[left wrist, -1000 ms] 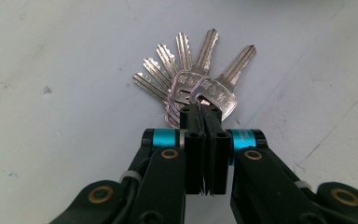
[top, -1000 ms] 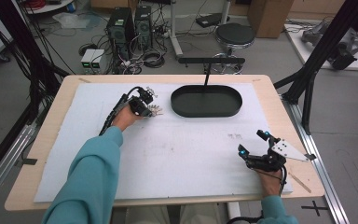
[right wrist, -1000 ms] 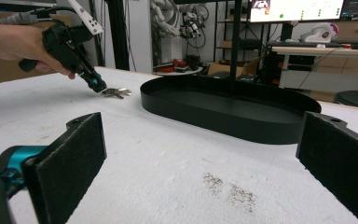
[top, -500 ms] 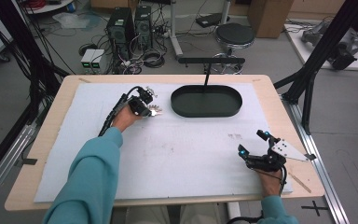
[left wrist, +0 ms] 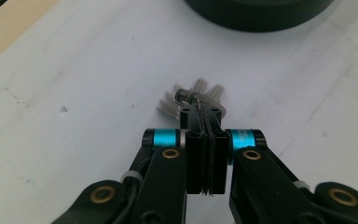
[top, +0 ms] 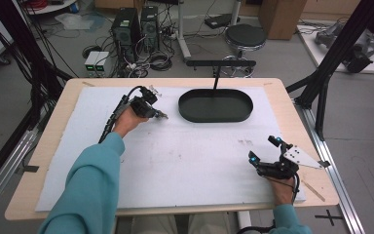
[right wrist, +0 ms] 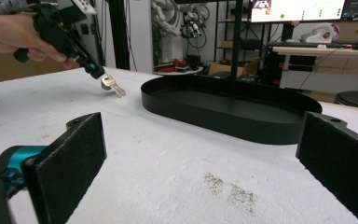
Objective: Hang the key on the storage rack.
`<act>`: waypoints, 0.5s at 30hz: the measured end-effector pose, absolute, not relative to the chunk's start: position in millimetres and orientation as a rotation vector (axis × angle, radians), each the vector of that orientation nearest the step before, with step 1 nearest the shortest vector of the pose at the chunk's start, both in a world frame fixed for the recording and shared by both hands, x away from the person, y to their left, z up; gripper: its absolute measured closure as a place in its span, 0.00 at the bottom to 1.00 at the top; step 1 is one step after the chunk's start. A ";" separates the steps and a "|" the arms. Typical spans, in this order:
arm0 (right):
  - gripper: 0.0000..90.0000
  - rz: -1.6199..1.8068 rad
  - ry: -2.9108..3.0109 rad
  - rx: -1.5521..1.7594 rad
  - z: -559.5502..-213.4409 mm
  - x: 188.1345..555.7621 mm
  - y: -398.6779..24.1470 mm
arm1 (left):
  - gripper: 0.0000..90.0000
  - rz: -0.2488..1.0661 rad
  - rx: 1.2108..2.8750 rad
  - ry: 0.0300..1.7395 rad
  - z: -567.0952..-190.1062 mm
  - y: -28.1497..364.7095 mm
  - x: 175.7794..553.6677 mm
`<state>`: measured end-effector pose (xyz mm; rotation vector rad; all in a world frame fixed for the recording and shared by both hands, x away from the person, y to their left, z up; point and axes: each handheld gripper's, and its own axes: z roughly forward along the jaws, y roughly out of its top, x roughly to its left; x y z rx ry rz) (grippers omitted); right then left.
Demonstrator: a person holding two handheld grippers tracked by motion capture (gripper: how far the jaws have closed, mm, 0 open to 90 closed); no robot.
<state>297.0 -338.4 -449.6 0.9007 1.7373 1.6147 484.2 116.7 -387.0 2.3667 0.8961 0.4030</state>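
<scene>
My left claw [top: 159, 115] is clamped tight on a small bunch of keys [left wrist: 193, 99], pinching them at the ring end so the blades fan out past the tips. In the right gripper view one silvery key [right wrist: 113, 87] hangs below that claw, clear of the white mat [top: 185, 161], so I judge the pickup done. The keys are in the air just beside the left end of the black oval tray [top: 215, 106], not yet over it.

What I reckon is left: carry them across the rim, lower them and let go inside the tray, which looks bare as far as I can see into it. How many keys are on the ring I can't say; the left gripper view is blurred there.

My right claw [top: 267, 155] rests near the front right corner of the tabletop [top: 53, 109], its pads spread wide with nothing between them, well apart from the tray.
</scene>
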 end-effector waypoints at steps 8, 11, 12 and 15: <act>0.01 1.621 1.762 0.943 -447.7 301.8 -339.4 | 0.98 0.333 2.263 0.810 -362.4 124.7 471.1; 0.01 1.641 1.788 0.924 -442.1 303.2 -337.8 | 0.98 0.285 2.210 0.776 -353.0 128.5 466.1; 0.01 1.648 1.797 0.914 -438.7 302.7 -336.3 | 0.98 0.269 2.193 0.769 -349.8 129.7 464.4; 0.01 1.662 1.839 0.849 -421.1 303.7 -329.8 | 0.98 0.244 2.156 0.735 -340.1 133.2 458.2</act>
